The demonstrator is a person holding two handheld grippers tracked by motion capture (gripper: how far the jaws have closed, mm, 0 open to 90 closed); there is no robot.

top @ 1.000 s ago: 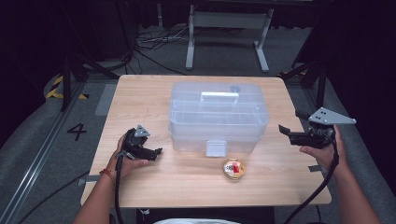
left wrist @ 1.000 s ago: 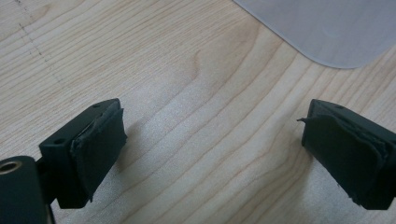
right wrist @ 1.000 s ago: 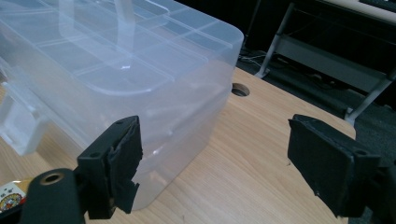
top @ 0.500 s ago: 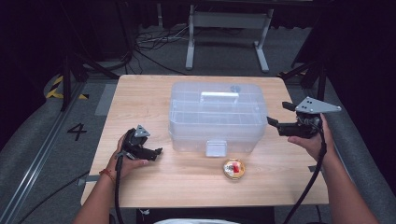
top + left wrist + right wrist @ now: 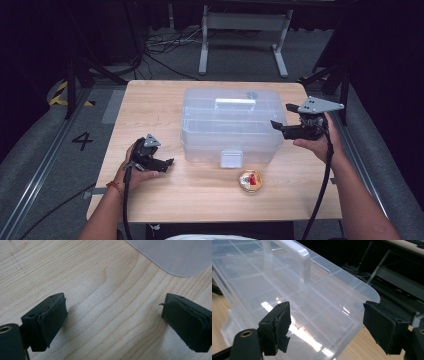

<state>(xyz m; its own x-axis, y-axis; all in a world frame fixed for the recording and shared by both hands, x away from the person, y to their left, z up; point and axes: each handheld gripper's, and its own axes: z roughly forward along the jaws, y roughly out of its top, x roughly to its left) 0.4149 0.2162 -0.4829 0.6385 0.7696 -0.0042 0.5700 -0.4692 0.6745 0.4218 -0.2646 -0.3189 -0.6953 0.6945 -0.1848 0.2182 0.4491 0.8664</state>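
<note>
Table [image 5: 150, 105]: right tool [image 5: 281, 119] neared box [image 5: 230, 125].

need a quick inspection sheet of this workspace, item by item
surface: wooden table, bare around the things
job's things: clear plastic box mid-table, lid shut, handle on top
clutter: small round tin in front of the box
grippers: left gripper open, low over the table; right gripper open at the box's right end, not touching
cables: one trails from each gripper; more lie on the floor behind
surroundings: grey floor, metal stand beyond the table, a 4 marked on the floor at left
</note>
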